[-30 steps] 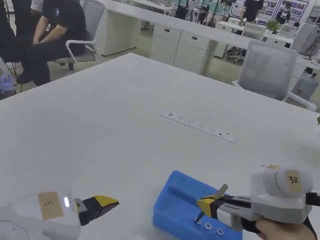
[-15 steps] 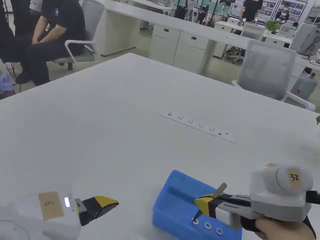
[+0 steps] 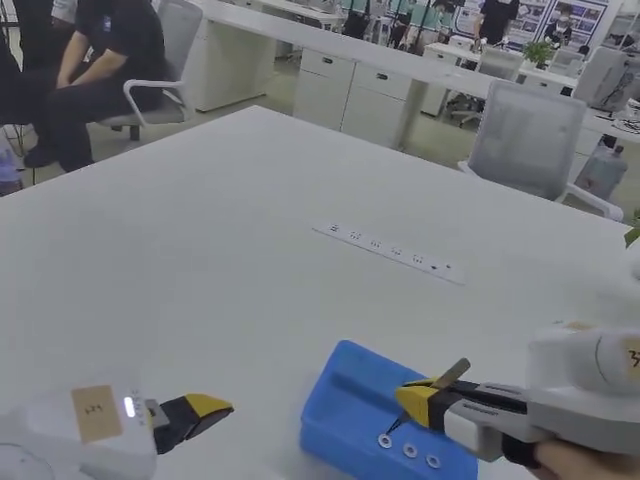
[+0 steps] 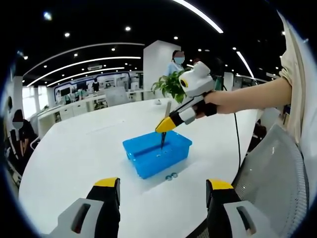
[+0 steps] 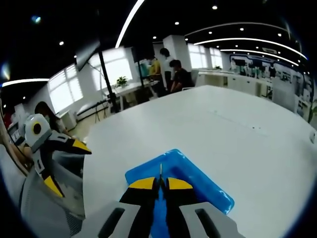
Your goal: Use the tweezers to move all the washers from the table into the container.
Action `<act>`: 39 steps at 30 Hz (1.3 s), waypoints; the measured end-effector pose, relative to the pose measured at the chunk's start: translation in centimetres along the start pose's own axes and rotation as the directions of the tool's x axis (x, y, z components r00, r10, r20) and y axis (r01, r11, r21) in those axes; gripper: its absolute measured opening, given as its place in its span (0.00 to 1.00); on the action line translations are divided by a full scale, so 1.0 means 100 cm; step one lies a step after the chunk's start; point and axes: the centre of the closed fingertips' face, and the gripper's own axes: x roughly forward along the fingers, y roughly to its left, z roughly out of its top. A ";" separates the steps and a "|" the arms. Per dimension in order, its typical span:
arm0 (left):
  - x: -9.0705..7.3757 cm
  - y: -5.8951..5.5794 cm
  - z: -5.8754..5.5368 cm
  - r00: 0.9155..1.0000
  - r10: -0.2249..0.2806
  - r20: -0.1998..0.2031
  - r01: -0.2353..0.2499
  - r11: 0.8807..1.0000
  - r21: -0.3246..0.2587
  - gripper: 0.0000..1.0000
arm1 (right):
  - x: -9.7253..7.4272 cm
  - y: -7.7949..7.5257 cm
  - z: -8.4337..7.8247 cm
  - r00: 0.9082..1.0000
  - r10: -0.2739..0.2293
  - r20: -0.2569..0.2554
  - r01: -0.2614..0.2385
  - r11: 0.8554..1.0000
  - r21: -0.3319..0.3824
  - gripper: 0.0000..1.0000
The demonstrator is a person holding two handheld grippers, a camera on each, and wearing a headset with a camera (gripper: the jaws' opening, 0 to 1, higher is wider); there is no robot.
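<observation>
As R tool [image 3: 417,397] clamps, tweezers [image 3: 449,374] held.

My left gripper [image 3: 212,409]: white plastic body, black jaws, yellow caps at tips. Tan paper label [image 3: 92,410] with small number on top of body. Tiny lit indicator [image 3: 129,406] just ahead of label, toward jaws. Pale grey shanks behind jaws, each with dark oval slot [image 4: 80,224]. My right gripper [image 3: 416,394]: same white shell, black jaws, yellow tips. Thin dark cable [image 4: 236,141] runs from its rear. Pale short sleeve [image 4: 292,59] on my right arm.
</observation>
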 end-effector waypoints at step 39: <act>0.001 0.000 -0.002 1.000 -0.001 -0.013 0.001 1.000 0.004 0.71 | 0.008 0.055 -0.039 0.986 0.143 -0.091 -0.146 0.989 -0.035 0.04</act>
